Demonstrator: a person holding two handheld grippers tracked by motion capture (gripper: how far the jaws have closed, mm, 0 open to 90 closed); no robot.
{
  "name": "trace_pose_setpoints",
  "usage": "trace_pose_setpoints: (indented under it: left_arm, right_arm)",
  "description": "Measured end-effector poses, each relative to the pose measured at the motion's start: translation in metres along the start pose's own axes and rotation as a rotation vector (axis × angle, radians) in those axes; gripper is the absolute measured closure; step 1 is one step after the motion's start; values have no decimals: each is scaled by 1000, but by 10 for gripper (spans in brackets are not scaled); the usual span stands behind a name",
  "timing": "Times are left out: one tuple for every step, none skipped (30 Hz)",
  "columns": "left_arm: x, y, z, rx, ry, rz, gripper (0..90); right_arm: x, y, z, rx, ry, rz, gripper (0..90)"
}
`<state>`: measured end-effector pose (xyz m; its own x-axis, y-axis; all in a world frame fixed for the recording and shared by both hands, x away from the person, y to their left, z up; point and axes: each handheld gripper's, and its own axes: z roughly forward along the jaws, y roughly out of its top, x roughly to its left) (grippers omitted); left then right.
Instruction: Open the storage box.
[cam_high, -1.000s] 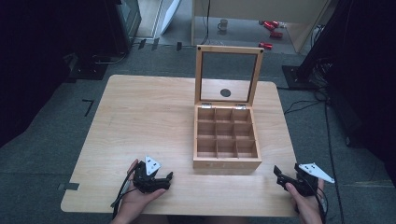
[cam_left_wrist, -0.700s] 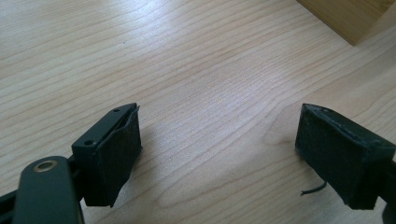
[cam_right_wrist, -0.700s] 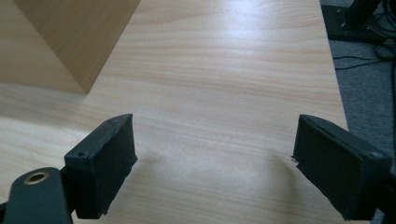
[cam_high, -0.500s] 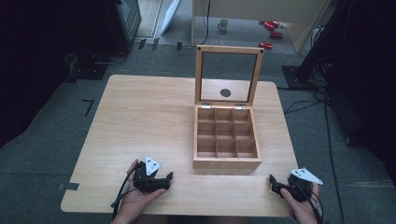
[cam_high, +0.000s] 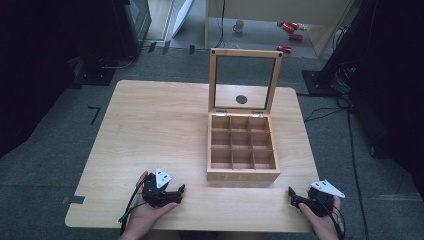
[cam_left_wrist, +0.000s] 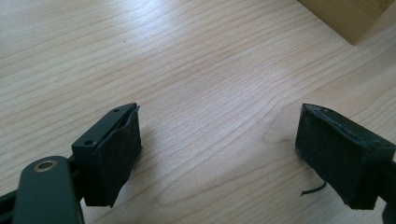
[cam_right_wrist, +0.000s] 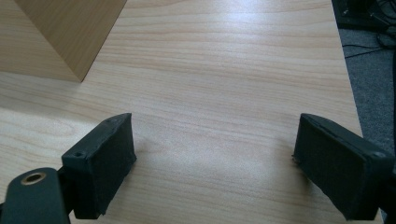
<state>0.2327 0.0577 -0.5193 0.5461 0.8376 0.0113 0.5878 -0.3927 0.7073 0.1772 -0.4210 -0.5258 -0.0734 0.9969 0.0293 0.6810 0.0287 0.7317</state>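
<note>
The table (cam_high: 165, 125) was pale wood with a fine wavy grain. The box (cam_high: 243, 175) was a warmer, honey-brown wood, and its open lid (cam_high: 245, 52) had a frame of the same colour with a small dark round spot. The left gripper (cam_high: 172, 194) and the right gripper (cam_high: 296, 197) were black, each with a light grey plate. The floor (cam_high: 60, 150) was dark grey.

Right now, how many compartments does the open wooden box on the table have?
9 in the open wooden box, a three-by-three grid: three by the hinges, three across the middle, three along the front wall. All appear empty.
</note>
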Motion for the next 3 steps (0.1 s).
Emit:
trace_pose_setpoints:
  left_arm:
    - [0, 0, 0, 0, 1, -1, 146]
    - [0, 0, 0, 0, 1, -1, 146]
    - [0, 0, 0, 0, 1, -1, 146]
  right_arm:
    - [0, 0, 0, 1, -1, 2, 118]
    - [0, 0, 0, 1, -1, 2, 119]
    - [0, 0, 0, 1, -1, 2, 119]
